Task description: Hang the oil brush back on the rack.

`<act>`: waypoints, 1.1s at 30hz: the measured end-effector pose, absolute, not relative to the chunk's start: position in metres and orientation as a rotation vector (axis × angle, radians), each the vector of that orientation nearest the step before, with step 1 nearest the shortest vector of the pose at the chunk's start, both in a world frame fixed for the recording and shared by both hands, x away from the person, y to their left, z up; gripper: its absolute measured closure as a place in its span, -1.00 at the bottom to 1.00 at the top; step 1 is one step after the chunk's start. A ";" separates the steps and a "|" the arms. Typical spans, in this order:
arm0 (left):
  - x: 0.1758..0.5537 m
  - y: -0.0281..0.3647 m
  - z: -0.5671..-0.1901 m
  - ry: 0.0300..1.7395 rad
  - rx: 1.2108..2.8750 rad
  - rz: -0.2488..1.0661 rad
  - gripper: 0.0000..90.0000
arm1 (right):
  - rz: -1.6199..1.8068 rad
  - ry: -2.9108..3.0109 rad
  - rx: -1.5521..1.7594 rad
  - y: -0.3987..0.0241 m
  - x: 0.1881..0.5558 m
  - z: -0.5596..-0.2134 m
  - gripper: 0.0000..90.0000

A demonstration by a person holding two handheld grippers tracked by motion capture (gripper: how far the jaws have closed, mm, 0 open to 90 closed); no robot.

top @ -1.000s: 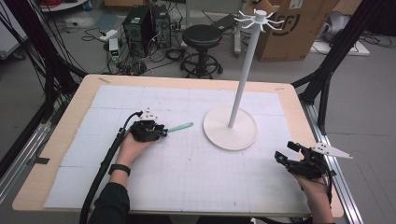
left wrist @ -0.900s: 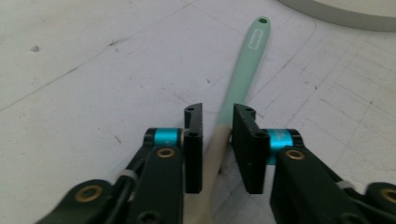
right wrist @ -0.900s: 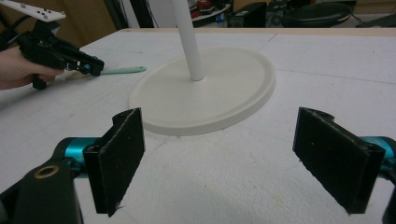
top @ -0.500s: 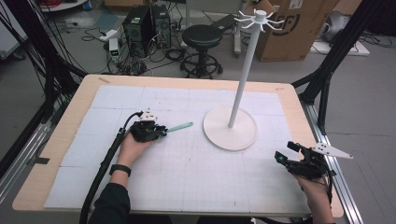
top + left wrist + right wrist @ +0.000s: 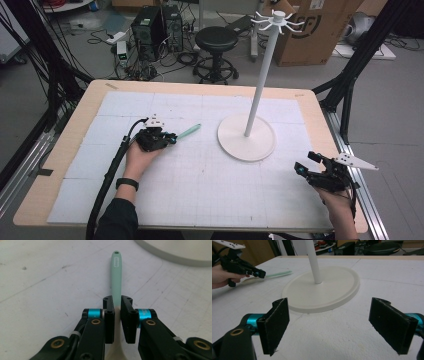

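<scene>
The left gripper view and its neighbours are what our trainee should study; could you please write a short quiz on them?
1. What lies between the jaws of the left gripper? A) a green-handled utensil B) a cable C) nothing
2. True or false: the right gripper has its jaws shut.
3. What stands on the table between the two grippers?

Key
1. A. The jaws have just been closing, with the utensil's handle between them and the pads against it.
2. False. They stand wide apart with nothing between them.
3. The white stand, a pole on a round base.
</scene>
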State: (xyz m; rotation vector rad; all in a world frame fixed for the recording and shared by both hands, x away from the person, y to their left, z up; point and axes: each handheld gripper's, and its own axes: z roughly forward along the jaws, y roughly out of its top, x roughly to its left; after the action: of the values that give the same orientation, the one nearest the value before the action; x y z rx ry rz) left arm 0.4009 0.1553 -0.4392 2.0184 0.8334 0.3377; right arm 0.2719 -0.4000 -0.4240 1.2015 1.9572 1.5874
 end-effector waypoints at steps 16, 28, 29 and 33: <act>0.385 0.168 -0.399 0.805 1.798 0.353 0.83 | 1.583 1.963 1.196 -0.398 0.274 -0.424 -0.64; 0.375 0.171 -0.362 0.756 1.732 0.379 0.83 | 1.581 1.972 1.196 -0.395 0.275 -0.425 -0.65; 0.375 0.171 -0.359 0.750 1.728 0.381 0.83 | 1.583 1.973 1.201 -0.395 0.275 -0.425 -0.65; 0.373 0.169 -0.346 0.742 1.711 0.382 0.83 | 1.583 1.974 1.192 -0.396 0.276 -0.425 -0.64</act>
State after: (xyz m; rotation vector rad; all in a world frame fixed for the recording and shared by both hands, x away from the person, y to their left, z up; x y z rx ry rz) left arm 0.3732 0.1692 -0.3462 1.7109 0.7417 0.3823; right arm 0.2759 -0.3955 -0.4248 1.1920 1.9736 1.5827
